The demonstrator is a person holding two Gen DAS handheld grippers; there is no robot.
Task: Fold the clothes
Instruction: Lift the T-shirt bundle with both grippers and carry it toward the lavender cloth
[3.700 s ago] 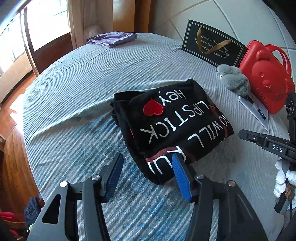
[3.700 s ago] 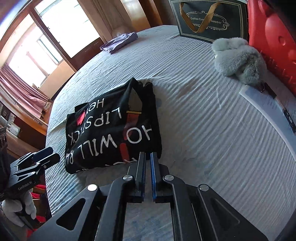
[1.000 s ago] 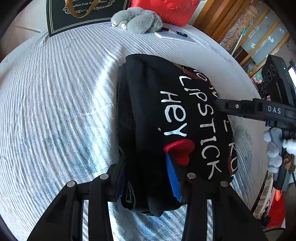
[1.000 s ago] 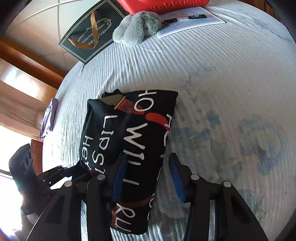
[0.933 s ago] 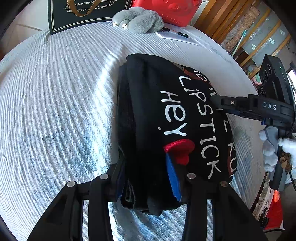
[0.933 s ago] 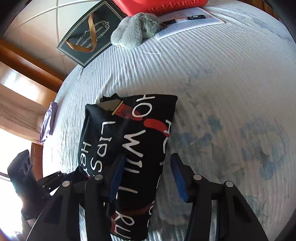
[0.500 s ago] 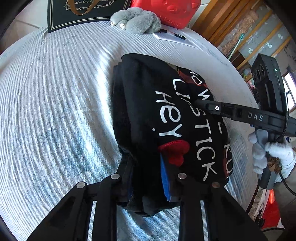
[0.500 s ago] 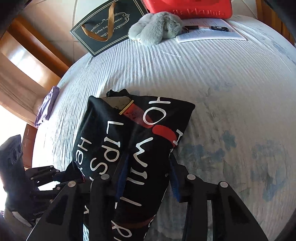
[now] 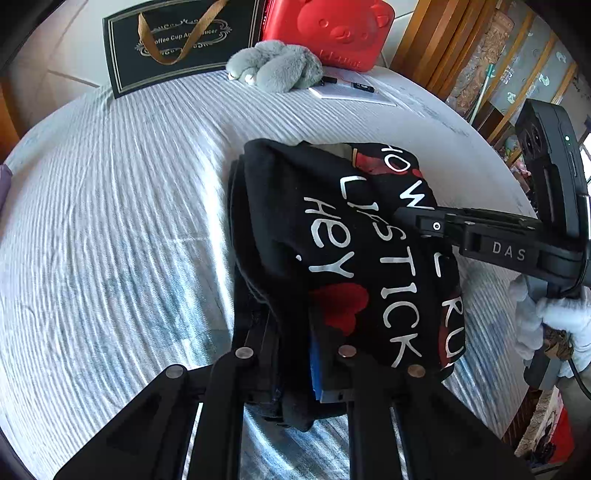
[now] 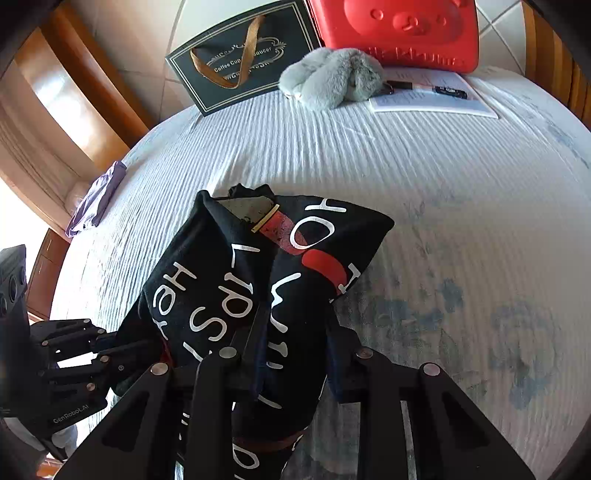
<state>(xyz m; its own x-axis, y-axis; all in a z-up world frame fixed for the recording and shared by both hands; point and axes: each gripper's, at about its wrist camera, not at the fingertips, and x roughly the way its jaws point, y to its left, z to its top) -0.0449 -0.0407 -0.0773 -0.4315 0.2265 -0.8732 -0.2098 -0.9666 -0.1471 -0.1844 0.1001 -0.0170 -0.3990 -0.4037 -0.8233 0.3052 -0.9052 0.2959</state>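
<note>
Folded black t-shirt (image 9: 343, 236) with white lettering (HEY, LIPSTICK readable) and red heart print, bunched into a thick bundle, one end raised off the striped bedsheet (image 9: 110, 221), far corner drooping.

Striped bedspread (image 9: 110, 221), tiled wall (image 10: 155, 29), wooden trim (image 10: 92, 74)

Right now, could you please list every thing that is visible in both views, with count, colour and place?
folded T-shirt: one, black with white letters and red heart, middle of bed, held by both grippers
bed cover: one, pale blue-white striped, under everything
gift bag: one, black with gold ribbon, far edge
case: one, red with bear face, far edge
plush toy: one, grey, before the case
paper sheet: one, white, beside the plush
folded cloth: one, purple, far left
left gripper: shut on shirt
right gripper: shut on shirt
</note>
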